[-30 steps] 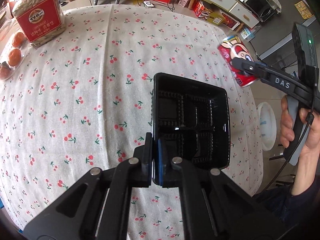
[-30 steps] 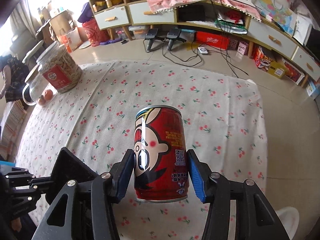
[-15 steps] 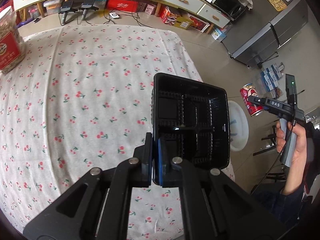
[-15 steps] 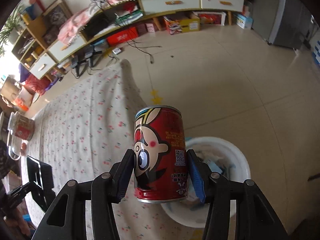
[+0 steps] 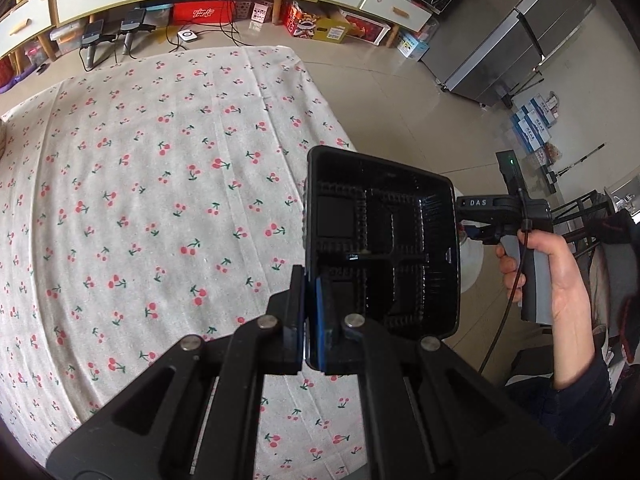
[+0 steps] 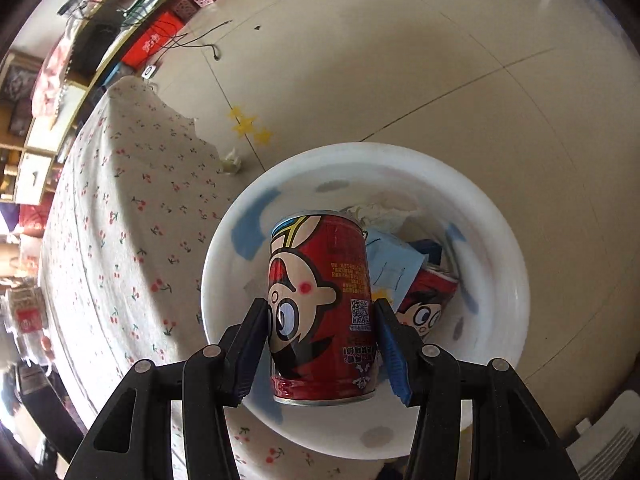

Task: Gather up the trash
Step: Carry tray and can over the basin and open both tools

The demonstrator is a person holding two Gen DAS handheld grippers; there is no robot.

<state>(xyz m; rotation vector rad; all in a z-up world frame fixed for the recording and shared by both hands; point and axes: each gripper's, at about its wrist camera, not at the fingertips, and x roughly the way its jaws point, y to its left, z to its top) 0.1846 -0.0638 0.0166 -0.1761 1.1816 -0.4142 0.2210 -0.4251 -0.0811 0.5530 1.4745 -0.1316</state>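
The right gripper (image 6: 320, 344) is holding a red cartoon-printed metal can (image 6: 322, 308) in half-open jaws directly above the round white plastic bin (image 6: 516, 292), already containing another can and papers, while the left gripper (image 5: 310, 312), jaws shut, is gripping a black compartmented plastic tray (image 5: 382, 250) beside this bin, both waiting to be dropped.

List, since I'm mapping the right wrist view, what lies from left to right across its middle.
Cherry-print white tablecloth → white plastic trash bin rim → red cartoon drink can held in the right hand-held gripper → second red cartoon can in the bin → beige tiled floor.
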